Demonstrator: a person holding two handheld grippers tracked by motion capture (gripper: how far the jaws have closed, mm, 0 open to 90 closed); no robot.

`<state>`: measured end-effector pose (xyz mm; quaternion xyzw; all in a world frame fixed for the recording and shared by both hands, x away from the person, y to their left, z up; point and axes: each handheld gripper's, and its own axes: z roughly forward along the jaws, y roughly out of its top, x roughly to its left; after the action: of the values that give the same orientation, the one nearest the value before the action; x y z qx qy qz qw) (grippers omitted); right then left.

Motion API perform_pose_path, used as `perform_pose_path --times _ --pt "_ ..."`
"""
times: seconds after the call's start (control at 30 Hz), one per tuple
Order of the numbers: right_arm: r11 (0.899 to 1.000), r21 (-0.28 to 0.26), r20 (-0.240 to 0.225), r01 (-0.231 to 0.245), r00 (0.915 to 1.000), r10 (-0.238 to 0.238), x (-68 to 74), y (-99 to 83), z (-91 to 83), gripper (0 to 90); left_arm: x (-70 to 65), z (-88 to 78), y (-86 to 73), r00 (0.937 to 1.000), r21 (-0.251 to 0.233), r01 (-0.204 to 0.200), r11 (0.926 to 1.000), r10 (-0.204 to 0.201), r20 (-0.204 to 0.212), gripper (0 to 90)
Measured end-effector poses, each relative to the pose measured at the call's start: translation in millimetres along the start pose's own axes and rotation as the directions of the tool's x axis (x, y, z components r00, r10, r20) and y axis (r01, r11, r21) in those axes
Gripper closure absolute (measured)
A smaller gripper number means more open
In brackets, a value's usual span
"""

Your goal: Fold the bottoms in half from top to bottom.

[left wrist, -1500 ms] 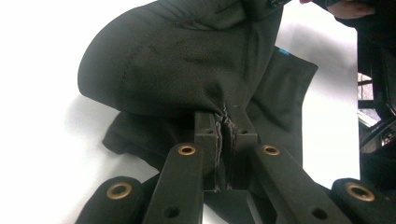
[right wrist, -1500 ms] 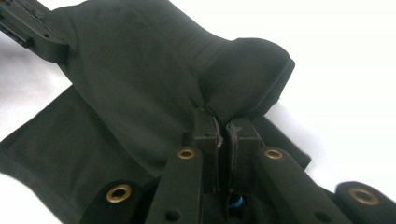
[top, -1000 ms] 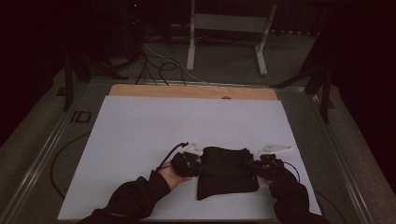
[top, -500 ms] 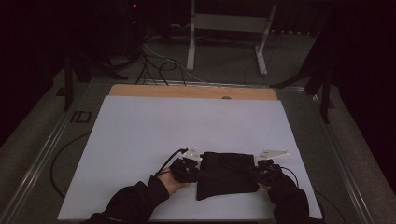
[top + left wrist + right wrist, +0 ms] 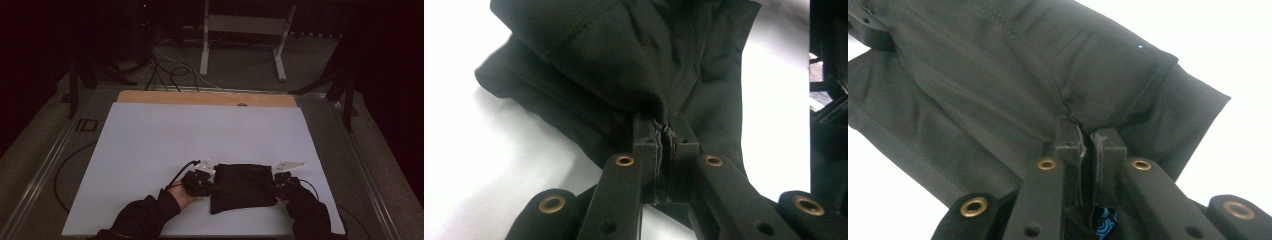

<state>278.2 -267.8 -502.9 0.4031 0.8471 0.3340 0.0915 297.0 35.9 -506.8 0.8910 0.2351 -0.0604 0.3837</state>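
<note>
High view: folded black cloth (image 5: 242,186) lies at 6 o'clock on the white table (image 5: 200,135), w/ left gripper (image 5: 204,184) at its 9 o'clock edge, right gripper (image 5: 278,186) at its 3 o'clock edge. Left gripper view: jaws pinched tight on a cloth fold (image 5: 664,107) at 12 o'clock. Right gripper view: jaws likewise clamped on cloth (image 5: 1068,117).

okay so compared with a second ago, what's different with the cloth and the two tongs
The folded black cloth and both tongs have come slightly nearer the table's near edge. The left tongs and right tongs stay clamped on its two sides. The white table is otherwise unchanged.
</note>
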Motion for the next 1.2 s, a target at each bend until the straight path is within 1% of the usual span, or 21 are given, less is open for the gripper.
perform_pose_path --times 0.07,0.17,0.3,0.33,0.37,0.43,0.5,0.53,0.6,0.63,0.67,0.77,0.8,0.9,0.97,1.0,1.03,1.07,1.1,1.13,1.2 --pt "1.000 -0.004 -0.011 -0.015 0.9998 0.015 -1.6 -1.0 0.2 84.3 0.6 1.0 -1.0 1.0000 0.000 0.007 1.0000 -0.007 0.005 85.9" --pt "1.000 -0.002 -0.013 -0.018 0.9998 0.018 -2.1 -1.2 0.8 83.7 1.6 1.2 -1.0 0.9999 0.001 0.013 0.9999 -0.013 0.009 85.2" --pt "1.000 -0.005 -0.019 -0.023 0.9996 0.023 -3.2 -1.6 0.8 82.4 0.4 0.7 -0.5 0.9999 0.000 0.016 0.9999 -0.016 0.000 83.2" --pt "0.999 -0.006 -0.020 -0.032 0.9993 0.032 -2.9 -1.4 0.7 81.3 -0.3 0.4 -0.5 0.9999 -0.005 0.014 0.9999 -0.014 -0.006 82.0" --pt "1.000 -0.006 -0.015 -0.028 0.9995 0.028 -3.0 -1.3 0.6 80.2 -0.8 -0.2 -0.7 0.9999 -0.007 0.011 0.9999 -0.011 -0.012 80.1" --pt "1.000 -0.001 -0.012 -0.022 0.9997 0.022 -2.0 -0.4 -0.5 75.7 -1.1 -2.7 -0.8 0.9999 -0.008 0.012 0.9999 -0.012 -0.008 76.6" --pt "1.000 0.003 -0.024 -0.021 0.9995 0.021 -1.9 2.2 -3.2 69.9 -1.5 -7.6 -0.2 0.9999 -0.010 0.012 0.9999 -0.012 -0.004 72.2" --pt "1.000 0.007 -0.023 -0.013 0.9997 0.013 -1.8 4.1 -5.0 67.9 -2.0 -11.4 0.5 1.0000 -0.013 0.005 0.9999 -0.005 -0.002 71.8" --pt "1.000 -0.011 -0.018 -0.012 0.9998 0.012 -2.6 7.2 -12.5 62.8 -2.9 -20.8 2.3 1.0000 -0.027 -0.005 0.9996 0.005 -0.006 68.1" --pt "1.000 -0.019 -0.028 -0.019 0.9994 0.019 -3.6 8.5 -16.4 60.0 -3.1 -25.9 3.2 0.9999 -0.039 -0.006 0.9992 0.005 -0.011 67.9" --pt "1.000 -0.025 -0.023 -0.019 0.9996 0.018 -4.5 9.7 -19.9 60.1 -2.8 -31.1 4.2 0.9996 -0.052 -0.009 0.9986 0.008 -0.026 67.9" --pt "0.999 -0.032 0.009 -0.005 0.9999 0.005 -7.2 13.2 -29.2 60.1 1.2 -42.8 7.0 0.9980 -0.092 -0.003 0.9958 -0.003 -0.064 67.6" --pt "1.000 -0.030 0.018 0.000 0.9998 0.001 -8.2 14.6 -32.0 60.2 2.9 -45.2 8.0 0.9975 -0.099 0.001 0.9951 -0.008 -0.070 67.8" --pt "0.998 -0.055 0.048 0.015 0.9988 -0.012 -10.6 18.7 -39.6 67.1 7.2 -48.7 11.1 0.9954 -0.115 0.006 0.9933 -0.017 -0.094 73.3" --pt "0.997 -0.070 0.077 0.014 0.9970 -0.009 -13.0 22.3 -42.4 76.4 10.0 -48.1 13.5 0.9913 -0.122 0.015 0.9924 -0.031 -0.128 79.2" --pt "0.997 -0.074 0.101 0.028 0.9947 -0.020 -14.7 24.2 -43.4 80.0 12.3 -47.8 14.8 0.9901 -0.127 0.024 0.9917 -0.041 -0.134 81.6" --pt "0.997 -0.073 0.119 0.031 0.9927 -0.022 -16.1 26.6 -44.0 84.3 14.6 -47.0 16.1 0.9892 -0.129 0.033 0.9911 -0.051 -0.138 84.1" --pt "0.997 -0.074 0.129 0.035 0.9914 -0.025 -17.9 29.1 -44.0 88.0 16.8 -45.9 17.5 0.9872 -0.128 0.035 0.9911 -0.055 -0.150 85.9" --pt "0.996 -0.073 0.141 0.045 0.9894 -0.034 -20.1 31.7 -43.5 89.6 19.3 -44.6 18.8 0.9857 -0.129 0.040 0.9908 -0.060 -0.158 87.7" --pt "0.996 -0.069 0.153 0.048 0.9876 -0.037 -22.3 34.4 -42.6 89.8 22.0 -43.2 20.3 0.9854 -0.125 0.048 0.9910 -0.067 -0.156 88.9" --pt "0.996 -0.071 0.160 0.048 0.9865 -0.036 -27.3 39.5 -39.1 90.0 26.2 -39.2 23.1 0.9830 -0.117 0.052 0.9918 -0.071 -0.169 89.2"
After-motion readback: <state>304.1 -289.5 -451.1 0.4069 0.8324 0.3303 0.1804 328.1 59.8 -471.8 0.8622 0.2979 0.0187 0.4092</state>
